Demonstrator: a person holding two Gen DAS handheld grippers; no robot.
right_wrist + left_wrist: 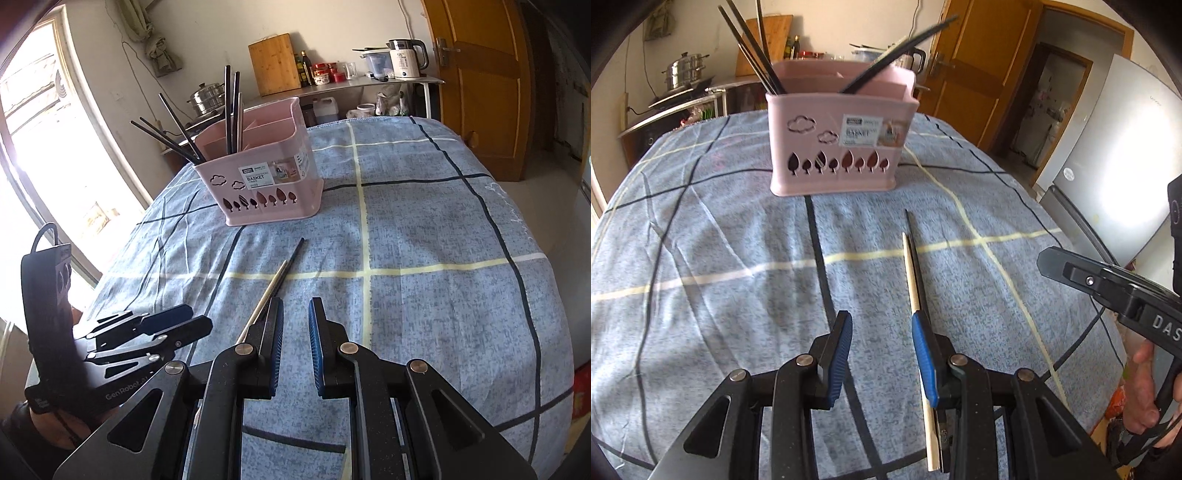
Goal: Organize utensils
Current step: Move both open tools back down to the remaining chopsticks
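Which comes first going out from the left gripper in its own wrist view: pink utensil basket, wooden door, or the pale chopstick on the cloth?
1. Pale chopstick: beside the left gripper's right-hand finger.
2. Pink utensil basket: mid-table, straight ahead.
3. Wooden door: beyond the table, upper right.

Daylight floods from the tall window (44, 155) on my left, glaring white; fisheye bends my edges, dark corners.

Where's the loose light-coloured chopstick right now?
In both wrist views, the light chopstick lies on the checked cloth beside a black chopstick, in front of the pink basket.
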